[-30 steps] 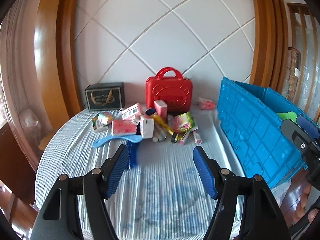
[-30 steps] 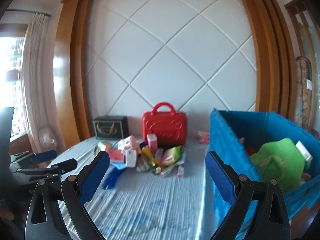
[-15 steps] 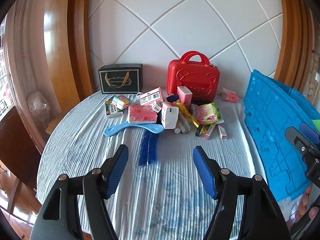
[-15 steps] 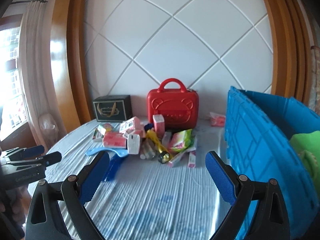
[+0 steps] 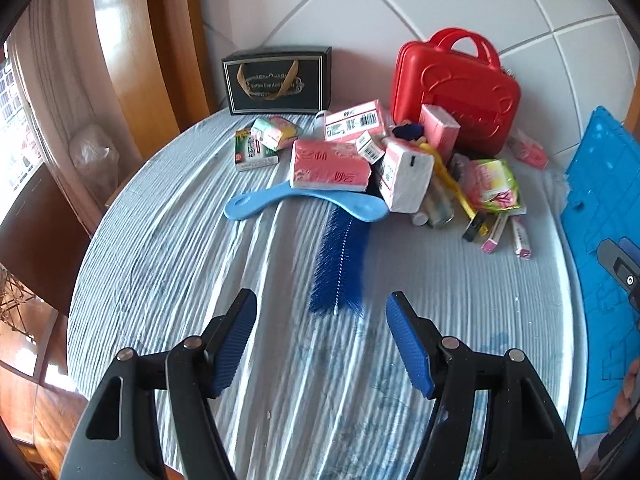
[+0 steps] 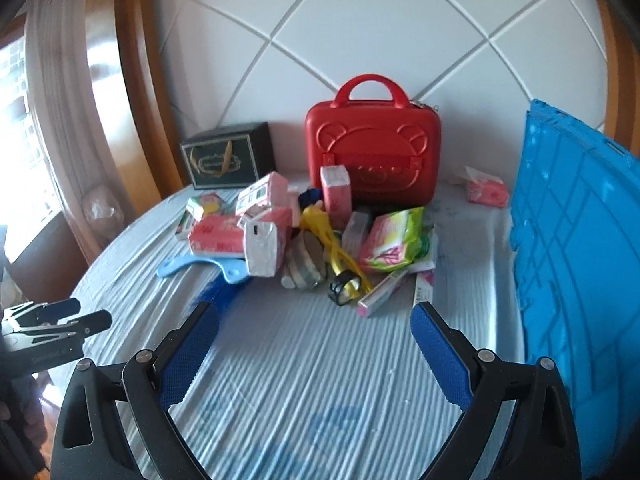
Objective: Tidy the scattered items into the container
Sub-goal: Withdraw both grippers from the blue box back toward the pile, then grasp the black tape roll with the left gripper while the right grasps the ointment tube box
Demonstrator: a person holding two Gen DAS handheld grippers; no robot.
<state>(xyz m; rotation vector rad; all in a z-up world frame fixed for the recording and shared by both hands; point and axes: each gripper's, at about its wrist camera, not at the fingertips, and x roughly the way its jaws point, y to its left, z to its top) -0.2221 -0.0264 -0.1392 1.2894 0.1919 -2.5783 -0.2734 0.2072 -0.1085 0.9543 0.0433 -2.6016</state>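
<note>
Both the left gripper (image 5: pixel 321 344) and the right gripper (image 6: pixel 315 350) hang with jaws apart and empty over the near edge of the table (image 5: pixel 180 240), short of the pile (image 5: pixel 400 168) heaped toward its far edge. The crate (image 6: pixel 576 264) stands at the table's right edge. The brush (image 5: pixel 340 264) lies nearest, its handle tucked under a blue paddle (image 5: pixel 296 202) and a pink pack (image 5: pixel 330 166) (so lifting it could drag those along), and a careless reach might knock the red case (image 6: pixel 372 152) or black box (image 5: pixel 276 80) behind.

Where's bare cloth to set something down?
Free: near strip between the brush and the table's near edge, and the left side beside the scoop. Crowded: the pile before the red case. Blue crate walls the right.
</note>
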